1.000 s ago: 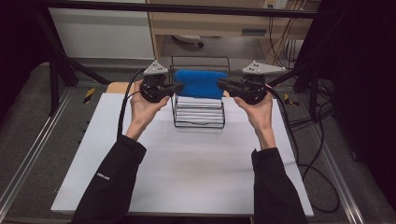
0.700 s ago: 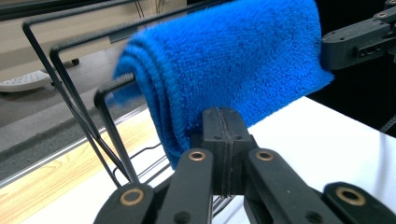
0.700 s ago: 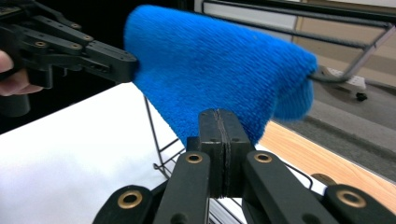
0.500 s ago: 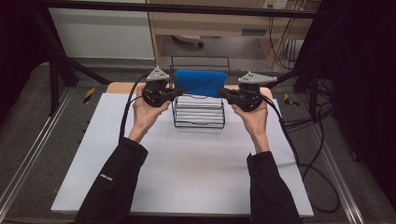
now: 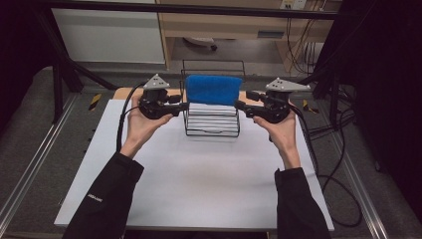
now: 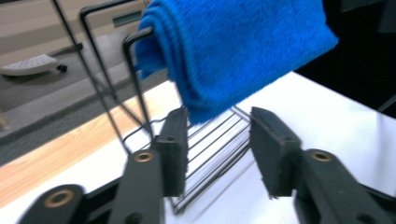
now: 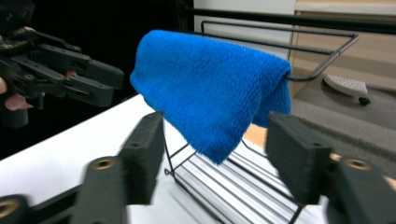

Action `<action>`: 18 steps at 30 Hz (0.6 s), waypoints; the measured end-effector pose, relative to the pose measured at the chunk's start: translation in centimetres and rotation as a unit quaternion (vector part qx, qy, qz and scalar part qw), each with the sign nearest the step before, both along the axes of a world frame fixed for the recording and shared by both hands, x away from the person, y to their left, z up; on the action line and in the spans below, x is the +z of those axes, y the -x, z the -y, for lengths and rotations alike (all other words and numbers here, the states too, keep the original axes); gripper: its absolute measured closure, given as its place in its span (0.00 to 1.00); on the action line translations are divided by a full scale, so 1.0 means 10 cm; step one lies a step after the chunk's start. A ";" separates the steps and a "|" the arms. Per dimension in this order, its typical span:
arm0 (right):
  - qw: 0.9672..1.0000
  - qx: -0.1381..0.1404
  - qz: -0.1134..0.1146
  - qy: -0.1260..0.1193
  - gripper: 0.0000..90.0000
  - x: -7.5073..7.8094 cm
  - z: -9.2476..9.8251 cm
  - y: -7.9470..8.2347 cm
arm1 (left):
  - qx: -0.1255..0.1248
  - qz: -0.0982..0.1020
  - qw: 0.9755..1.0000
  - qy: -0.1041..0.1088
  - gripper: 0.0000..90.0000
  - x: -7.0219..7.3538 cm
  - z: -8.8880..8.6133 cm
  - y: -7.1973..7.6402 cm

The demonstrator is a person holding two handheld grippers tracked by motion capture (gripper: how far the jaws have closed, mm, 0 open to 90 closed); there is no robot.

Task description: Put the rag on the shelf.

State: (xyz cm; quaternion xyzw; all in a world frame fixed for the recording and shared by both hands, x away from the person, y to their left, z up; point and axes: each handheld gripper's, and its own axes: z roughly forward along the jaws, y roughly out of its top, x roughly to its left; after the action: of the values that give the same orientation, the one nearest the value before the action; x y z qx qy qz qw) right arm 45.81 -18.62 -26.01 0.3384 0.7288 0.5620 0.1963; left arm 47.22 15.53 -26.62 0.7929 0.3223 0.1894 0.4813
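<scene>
A blue towel (image 5: 214,89) hung over the wire rack (image 5: 211,130). The left gripper (image 5: 183,105) and right gripper (image 5: 240,106) flanked it. Their jaws had just been opening and held nothing.

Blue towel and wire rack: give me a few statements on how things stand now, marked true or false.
1. The blue towel hangs folded over a bar of the black wire rack. True.
2. The left gripper is shut on the towel. False: its jaws are apart, just opened, with the towel's edge beyond them.
3. The right gripper has open jaws, gripping nothing. True.
4. The rack stands on the floor. False: it stands on the white table.
5. Both grippers flank the rack, one at each side. True.
</scene>
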 end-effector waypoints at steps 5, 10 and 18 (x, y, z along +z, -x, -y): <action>1.000 -0.006 -0.006 0.012 0.25 0.00 0.04 0.06 | 0.008 -0.010 1.000 -0.008 0.46 -0.05 -0.12 0.08; 0.999 -0.006 -0.021 0.027 0.15 -0.09 0.06 0.10 | 0.014 -0.025 0.999 -0.018 0.33 -0.20 -0.25 0.17; 0.999 -0.007 -0.030 0.027 0.07 -0.29 0.12 0.22 | 0.026 -0.042 0.998 -0.027 0.19 -0.52 -0.45 0.35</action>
State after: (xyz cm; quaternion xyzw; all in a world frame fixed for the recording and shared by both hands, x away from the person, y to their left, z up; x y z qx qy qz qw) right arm 43.63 -19.82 -28.95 0.3544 0.7469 0.5304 0.1876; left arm 43.72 20.05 -31.82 0.8039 0.3576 0.1774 0.4410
